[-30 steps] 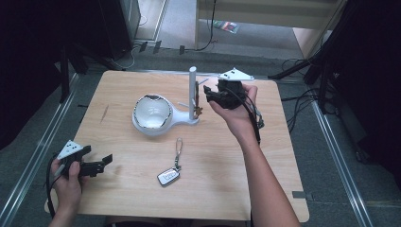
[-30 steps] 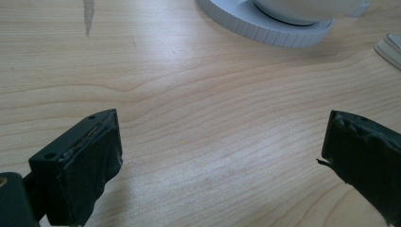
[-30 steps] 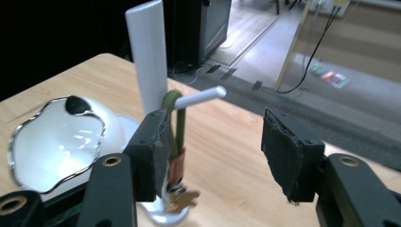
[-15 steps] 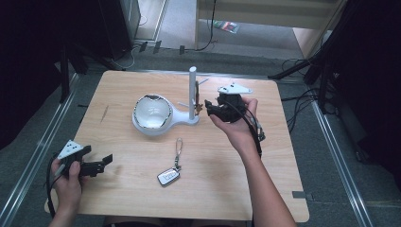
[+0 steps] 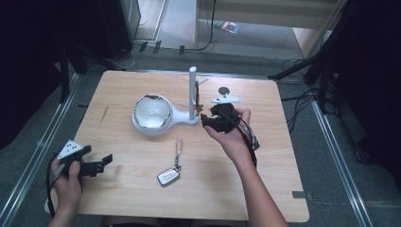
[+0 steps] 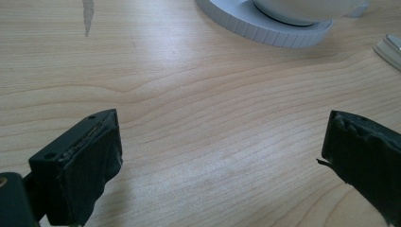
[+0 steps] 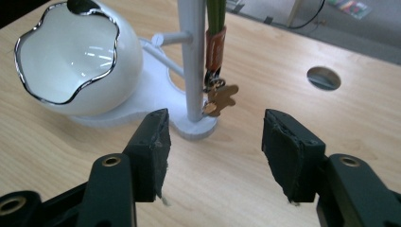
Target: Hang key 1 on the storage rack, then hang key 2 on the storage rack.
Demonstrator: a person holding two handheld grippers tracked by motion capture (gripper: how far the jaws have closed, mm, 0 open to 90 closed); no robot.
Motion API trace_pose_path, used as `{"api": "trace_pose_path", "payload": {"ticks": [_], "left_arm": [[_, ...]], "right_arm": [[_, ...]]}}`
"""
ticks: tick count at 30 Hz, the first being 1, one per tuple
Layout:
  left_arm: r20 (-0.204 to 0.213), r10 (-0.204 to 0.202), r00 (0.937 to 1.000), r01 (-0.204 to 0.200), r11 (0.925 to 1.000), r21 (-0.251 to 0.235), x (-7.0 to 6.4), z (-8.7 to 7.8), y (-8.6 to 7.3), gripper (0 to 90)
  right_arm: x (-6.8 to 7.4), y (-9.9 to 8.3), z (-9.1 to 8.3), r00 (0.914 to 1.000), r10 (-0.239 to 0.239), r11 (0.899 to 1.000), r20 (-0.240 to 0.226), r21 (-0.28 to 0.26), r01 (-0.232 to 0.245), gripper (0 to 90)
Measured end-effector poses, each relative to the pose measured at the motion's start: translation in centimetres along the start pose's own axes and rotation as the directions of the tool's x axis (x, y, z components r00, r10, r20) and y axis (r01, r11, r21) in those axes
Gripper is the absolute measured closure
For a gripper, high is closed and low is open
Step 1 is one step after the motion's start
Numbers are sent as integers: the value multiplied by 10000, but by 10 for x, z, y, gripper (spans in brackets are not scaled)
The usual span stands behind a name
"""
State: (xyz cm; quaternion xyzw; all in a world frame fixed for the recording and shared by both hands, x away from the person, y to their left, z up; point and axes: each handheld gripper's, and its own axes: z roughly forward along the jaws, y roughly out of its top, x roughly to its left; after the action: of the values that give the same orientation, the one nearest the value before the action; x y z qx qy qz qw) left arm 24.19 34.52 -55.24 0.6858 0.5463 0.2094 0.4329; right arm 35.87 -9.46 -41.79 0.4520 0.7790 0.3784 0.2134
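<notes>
Right gripper (image 7: pixel 213 142) facing the stand (image 7: pixel 195 71)
Jaws are standing apart, empty, near the hanging keychain (image 7: pixel 216 90); left gripper (image 6: pixel 222 161) jaws are gaping wide over the desk (image 6: pixel 198 118).

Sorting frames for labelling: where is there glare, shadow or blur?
Right gripper view: ceiling lights glare inside the white bowl; hanging charm sharp. Left gripper view: near jaws soft, wood grain crisp. High view: table evenly lit, surroundings dark; key fob small.
</notes>
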Motion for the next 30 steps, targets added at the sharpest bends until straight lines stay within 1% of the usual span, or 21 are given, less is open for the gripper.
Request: {"api": "trace_pose_path", "payload": {"ticks": [3,7,11,13,15,18,20,23,24,27,30], "left_arm": [[-1,-4,10000,4,10000,0,0,0,0,0],[-11,4,10000,-4,10000,-3,0,0,0,0],[-19,5,10000,-5,10000,8,0,0,0,0],[-24,15,10000,-15,10000,7,0,0,0,0],[-26,4,10000,-4,10000,4,0,0,0,0],[-12,-12,10000,12,10000,-11,0,0,0,0],[-3,-18,10000,18,10000,-34,0,0,0,0],[4,-30,10000,30,10000,-50,0,0,0,0],[13,-44,10000,44,10000,-38,0,0,0,0],[13,-40,10000,40,10000,-34,0,0,0,0],[31,-70,10000,71,10000,-65,0,0,0,0]], "right_arm": [[4,-2,1,9998,175,9992,-16,371,-174,443],[10,-5,3,9996,261,9969,-105,744,-253,453],[16,-10,7,9996,278,9936,53,1098,-282,465],[19,-12,9,9989,459,9883,122,1449,-472,472],[22,-15,12,9984,538,9830,169,1751,-559,473],[26,-18,15,9978,629,9781,198,1975,-656,472],[28,-19,17,9975,684,9746,161,2125,-703,489],[31,-20,18,9975,698,9716,87,2261,-700,489],[34,-21,19,9976,690,9683,4,2404,-671,489],[38,-22,22,9978,667,9636,-58,2598,-629,492],[43,-25,25,9984,557,9598,-94,2760,-509,503]]}}
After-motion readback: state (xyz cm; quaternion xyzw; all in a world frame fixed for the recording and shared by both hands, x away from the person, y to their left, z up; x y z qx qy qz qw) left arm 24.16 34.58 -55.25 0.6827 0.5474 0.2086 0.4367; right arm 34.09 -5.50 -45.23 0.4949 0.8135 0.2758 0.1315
